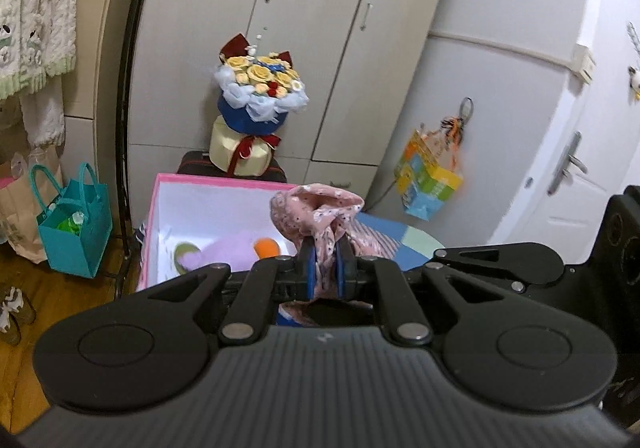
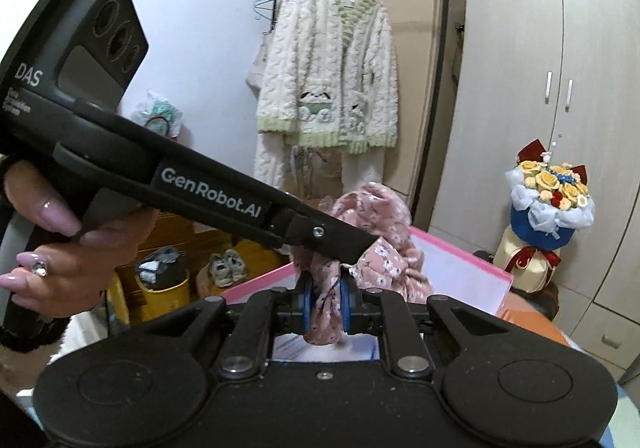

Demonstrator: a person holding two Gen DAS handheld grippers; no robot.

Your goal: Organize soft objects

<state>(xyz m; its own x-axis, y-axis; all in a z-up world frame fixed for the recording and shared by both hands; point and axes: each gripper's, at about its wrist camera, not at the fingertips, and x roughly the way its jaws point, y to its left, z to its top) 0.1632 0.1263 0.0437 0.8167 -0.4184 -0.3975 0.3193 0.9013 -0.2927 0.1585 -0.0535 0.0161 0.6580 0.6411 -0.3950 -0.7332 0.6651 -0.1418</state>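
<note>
Purple plush toy [image 1: 224, 248] in pink box [image 1: 192, 178]: left wrist view only.

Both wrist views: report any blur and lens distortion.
Left wrist view: fisheye bends the wardrobe and door edges; the hanging colourful bag is smeared by motion; the pink floral cloth is sharp. Right wrist view: wardrobe bows outward; the corners vignette black; little blur.

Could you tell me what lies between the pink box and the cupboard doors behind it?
In the left wrist view, a flower bouquet on a dark case stands between the pink box and the cupboard.
</note>
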